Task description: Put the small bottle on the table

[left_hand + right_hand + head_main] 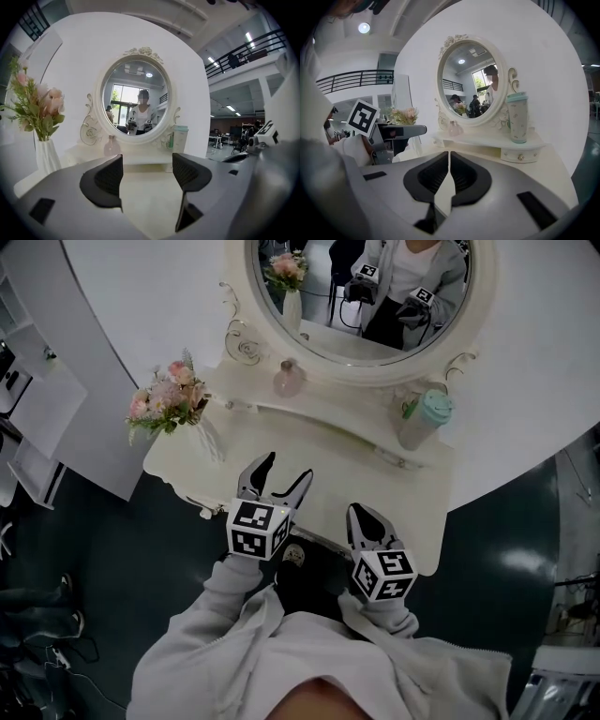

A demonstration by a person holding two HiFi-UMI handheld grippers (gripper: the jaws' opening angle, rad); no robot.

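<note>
The small pink glass bottle [288, 379] stands on the raised shelf under the oval mirror, at the back of the cream dressing table [323, 457]. It shows far ahead in the left gripper view [111, 146] and in the right gripper view [454, 129]. My left gripper [286, 468] hovers over the table's front edge, open and holding nothing [146, 176]. My right gripper [364, 514] is beside it near the front edge, with its jaws shut on nothing [449, 176]. Both grippers are well short of the bottle.
A tall tumbler with a teal lid [424, 420] stands on the shelf's right end. A white vase of pink flowers [169, 399] sits at the table's left corner. The oval mirror [361, 296] rises behind the shelf. Dark floor surrounds the table.
</note>
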